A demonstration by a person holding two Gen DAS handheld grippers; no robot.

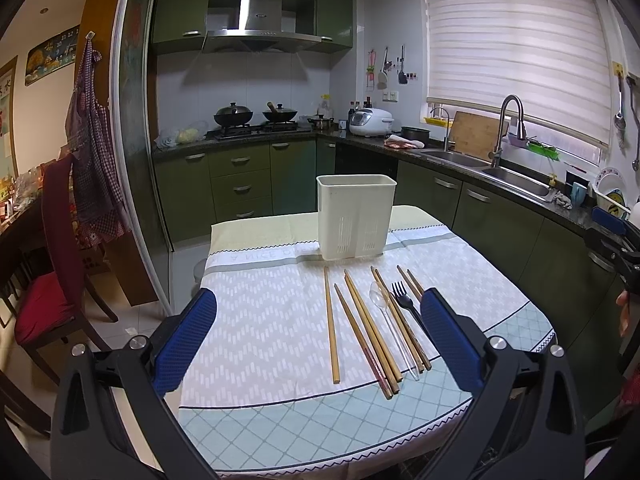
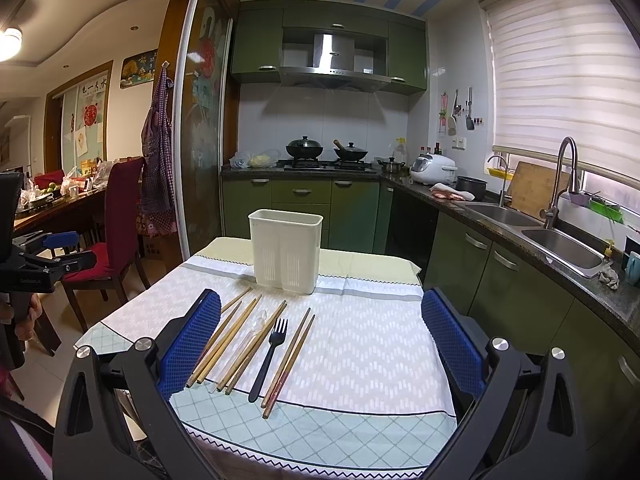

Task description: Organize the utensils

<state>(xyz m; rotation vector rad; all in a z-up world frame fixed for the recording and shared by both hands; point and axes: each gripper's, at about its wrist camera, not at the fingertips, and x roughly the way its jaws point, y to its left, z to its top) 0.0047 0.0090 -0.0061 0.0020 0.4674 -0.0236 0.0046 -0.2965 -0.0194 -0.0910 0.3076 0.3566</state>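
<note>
Little can be read. On the far-left wall, a long picture panel [image 1: 51,56] carries clock-style numbers — 12, 1 and 9 show in the left wrist view; 9 shows in the right wrist view. A poster [image 2: 93,87] on the far-left wall bears Chinese characters, among them 一 and 水. The tablecloth [image 1: 256,256] has a line of pale capital letters printed upside down just left of the white holder [image 1: 354,220] — too faint to read with certainty. The range hood [image 1: 258,14] has a small badge, illegible.
</note>
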